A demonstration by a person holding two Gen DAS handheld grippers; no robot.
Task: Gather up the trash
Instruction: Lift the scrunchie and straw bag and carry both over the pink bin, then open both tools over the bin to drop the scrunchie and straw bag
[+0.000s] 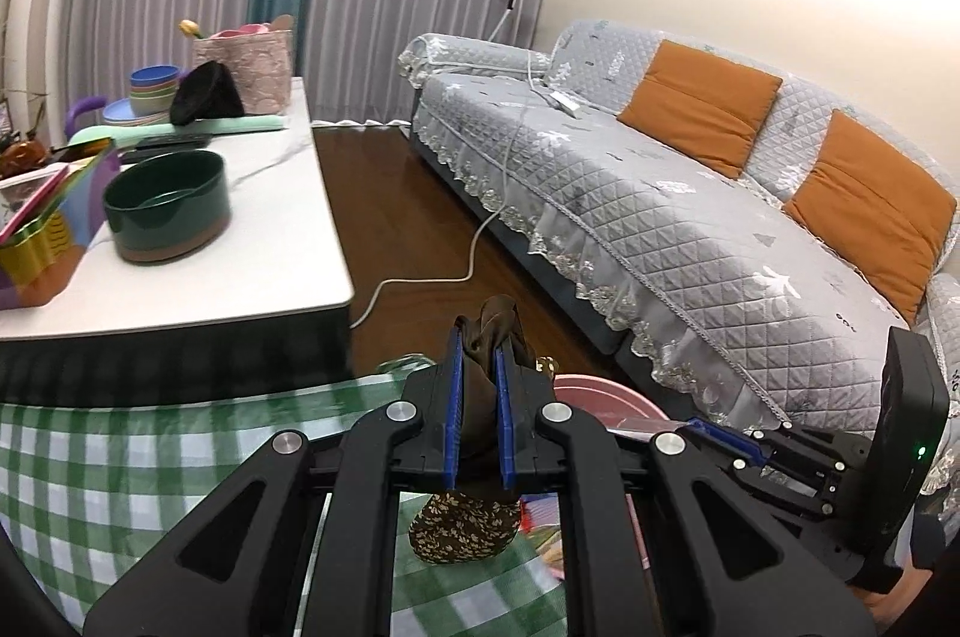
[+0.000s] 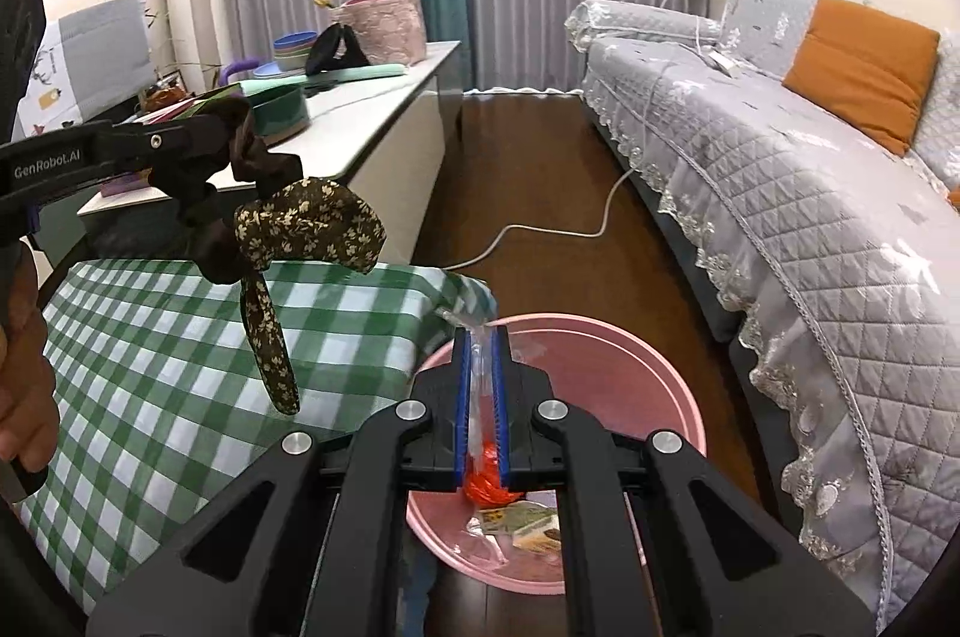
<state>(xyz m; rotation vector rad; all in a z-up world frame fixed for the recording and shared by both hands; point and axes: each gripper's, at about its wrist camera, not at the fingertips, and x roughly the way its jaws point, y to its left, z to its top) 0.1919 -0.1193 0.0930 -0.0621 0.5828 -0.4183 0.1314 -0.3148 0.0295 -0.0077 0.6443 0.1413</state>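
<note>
My left gripper (image 1: 478, 343) is shut on a brown floral fabric hair bow (image 1: 465, 523), which hangs above the green checked tablecloth (image 1: 150, 469). The bow also shows in the right wrist view (image 2: 312, 223), dangling from the left gripper (image 2: 222, 144). My right gripper (image 2: 480, 337) is shut on a clear plastic wrapper with an orange end (image 2: 483, 475), held over the pink basin (image 2: 636, 367). The basin holds several bits of packaging (image 2: 528, 523). The basin's rim shows in the left wrist view (image 1: 600, 391), with the right gripper (image 1: 708, 433) over it.
A white-topped table (image 1: 240, 229) carries a dark green bowl (image 1: 168, 205), stacked bowls, a pink basket and a tin. A grey quilted sofa (image 1: 660, 217) with orange cushions stands at right. A white cable (image 1: 480, 241) crosses the dark wood floor between them.
</note>
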